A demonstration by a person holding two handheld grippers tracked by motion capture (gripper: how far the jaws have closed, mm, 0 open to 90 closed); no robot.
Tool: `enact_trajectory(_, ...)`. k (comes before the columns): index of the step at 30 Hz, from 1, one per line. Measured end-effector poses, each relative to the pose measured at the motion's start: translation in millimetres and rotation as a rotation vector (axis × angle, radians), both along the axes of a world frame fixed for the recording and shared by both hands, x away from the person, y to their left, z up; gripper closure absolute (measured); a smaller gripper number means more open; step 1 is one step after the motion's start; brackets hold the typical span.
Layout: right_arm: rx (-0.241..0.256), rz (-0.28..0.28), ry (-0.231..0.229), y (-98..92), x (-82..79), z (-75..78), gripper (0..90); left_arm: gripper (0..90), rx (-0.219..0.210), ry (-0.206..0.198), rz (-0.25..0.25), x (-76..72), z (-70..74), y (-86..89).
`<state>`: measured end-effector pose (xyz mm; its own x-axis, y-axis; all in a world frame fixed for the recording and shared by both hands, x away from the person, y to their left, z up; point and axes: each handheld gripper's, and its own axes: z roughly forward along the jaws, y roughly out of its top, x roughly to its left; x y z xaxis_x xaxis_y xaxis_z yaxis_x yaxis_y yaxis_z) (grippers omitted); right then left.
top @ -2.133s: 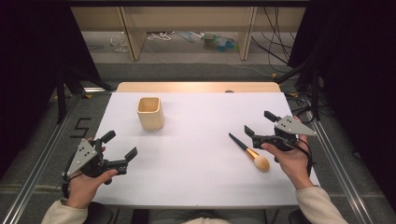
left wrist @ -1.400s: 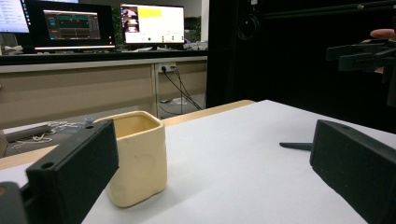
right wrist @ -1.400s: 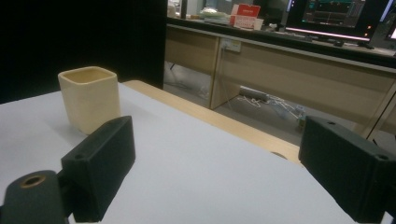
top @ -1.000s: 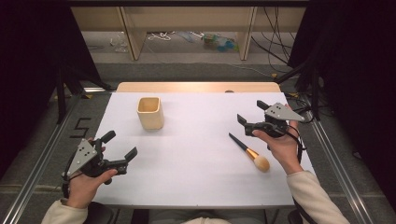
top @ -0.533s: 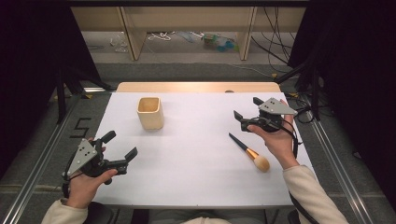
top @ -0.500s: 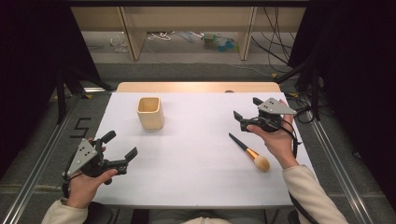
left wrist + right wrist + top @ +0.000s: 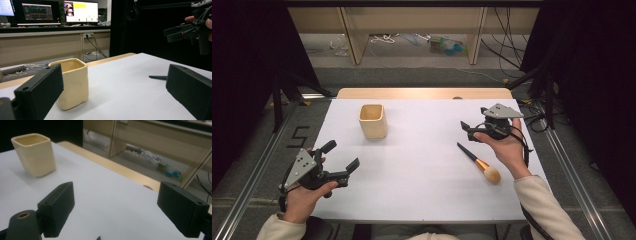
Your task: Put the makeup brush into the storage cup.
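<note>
Makeup brush is seen lying flat on the white table, right of centre, black handle pointing up-left, tan bristle head toward the near right edge. Not gripped by anything.

Left to right:

Left gripper is held in the person's left hand at the near left corner of the table, jaws spread wide apart, nothing between them. In the left gripper view the same jaws are seen wide apart, with the cup and the tip of the brush handle framed between them farther off.

Cream square cup is stood upright on the table, left of centre toward the far side, well apart from both grippers. Interior looks empty as far as can be seen.

Right gripper is held raised in the right hand, just beyond the brush handle's tip, not touching it. Jaws are apart, nothing clamped; confirmed in the right gripper view, where bare table is seen between them.

Wooden table edge is seen along the far side; floor clutter and cables beyond.
</note>
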<state>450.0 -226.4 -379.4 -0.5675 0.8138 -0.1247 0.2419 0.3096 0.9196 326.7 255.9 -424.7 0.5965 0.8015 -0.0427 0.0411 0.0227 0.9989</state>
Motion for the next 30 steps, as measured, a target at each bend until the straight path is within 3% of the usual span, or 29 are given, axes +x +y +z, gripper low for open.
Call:
enact_trajectory(4,-0.024,-0.017,0.055,-1.7,2.9,0.6,15.9,1.0,0.002,0.002,-0.001,0.1,-0.1,0.1)
enact_trajectory(11,-0.109,-0.027,0.189,-5.2,8.4,0.7,15.7,1.0,0.003,0.002,-0.002,0.3,-0.3,0.0)
enact_trajectory(17,-0.172,-0.026,0.343,-5.8,12.1,-2.0,15.7,1.1,0.004,0.003,-0.002,0.4,-0.4,0.0)
enact_trajectory(18,-0.201,-0.007,0.340,-7.0,14.6,-3.4,15.7,1.1,0.005,0.003,-0.002,0.3,-0.4,0.0)
enact_trajectory(20,-0.209,-0.013,0.405,-6.4,14.3,-3.4,15.8,1.1,0.005,0.003,-0.002,0.4,-0.4,0.0)
enact_trajectory(22,-0.232,-0.010,0.412,-6.0,16.6,-5.7,15.8,1.1,0.007,0.003,-0.002,0.5,-0.5,-0.1)
enact_trajectory(24,-0.256,-0.021,0.467,-5.7,16.7,-5.5,15.8,1.1,0.004,0.005,-0.002,0.2,-0.5,-0.4)
enact_trajectory(30,-0.303,-0.027,0.561,-4.1,19.8,-9.0,17.0,1.1,0.005,0.006,-0.002,0.4,-0.6,-0.1)
